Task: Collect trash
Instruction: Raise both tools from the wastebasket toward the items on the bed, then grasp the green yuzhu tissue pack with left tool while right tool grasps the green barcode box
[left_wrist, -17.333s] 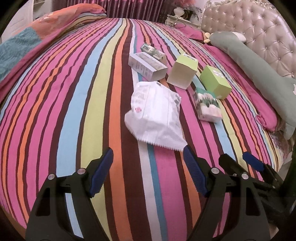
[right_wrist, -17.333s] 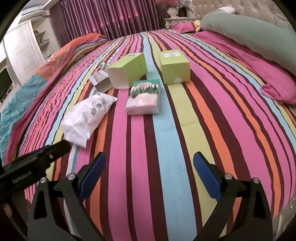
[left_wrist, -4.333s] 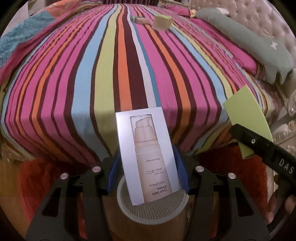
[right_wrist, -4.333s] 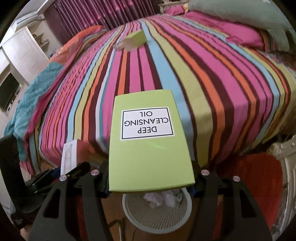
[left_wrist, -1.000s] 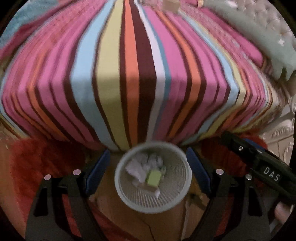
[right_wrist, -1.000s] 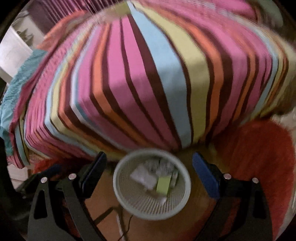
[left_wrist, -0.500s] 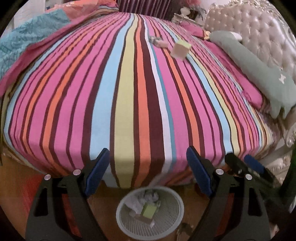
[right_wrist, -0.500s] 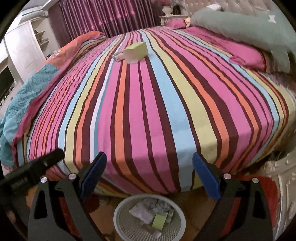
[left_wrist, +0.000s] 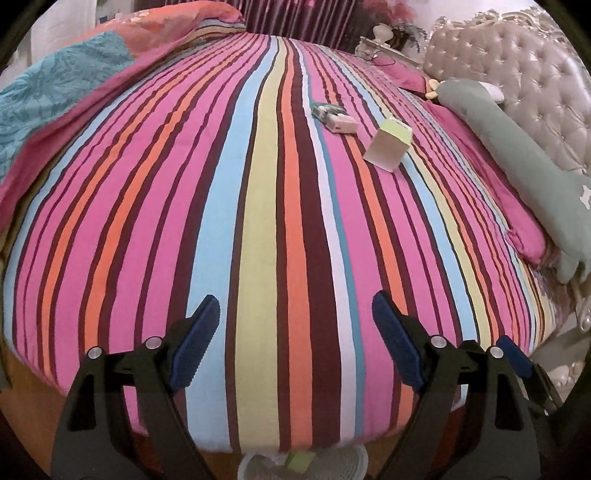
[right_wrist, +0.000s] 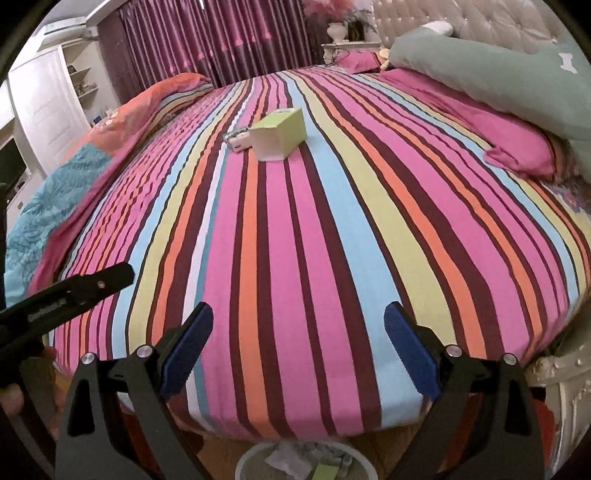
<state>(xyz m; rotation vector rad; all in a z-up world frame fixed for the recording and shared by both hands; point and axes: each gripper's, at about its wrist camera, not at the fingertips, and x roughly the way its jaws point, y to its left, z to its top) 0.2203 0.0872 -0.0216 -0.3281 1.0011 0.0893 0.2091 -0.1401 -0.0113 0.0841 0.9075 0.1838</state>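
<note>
Closest in, below and between the spread jaws of both tools, sits the round white mesh wastebasket (right_wrist: 255, 459), with crumpled paper and a green scrap in it. The left gripper (left_wrist: 295, 336) stands released with nothing between its blue pads, and the right gripper (right_wrist: 298, 343) is likewise wide and empty. Beyond the jaws lies the wide striped bedspread (left_wrist: 258, 221). Far ahead, up and slightly right of the left jaws, up and slightly left of the right jaws, rest the last pieces of trash: a lime-green cardboard carton with a pale open end (right_wrist: 279, 133), and touching or just beside it a small flat white packet (left_wrist: 341, 123) next to a greenish one. The carton looks empty, light and thin-walled, likely to crush under a hard squeeze; take it across its two flat green sides. The packet is low and slight, best pinched at its long edges. Four seconds ago each tool clamped a carton over the basket; a second ago both hung open above it; now they face the bed.
</note>
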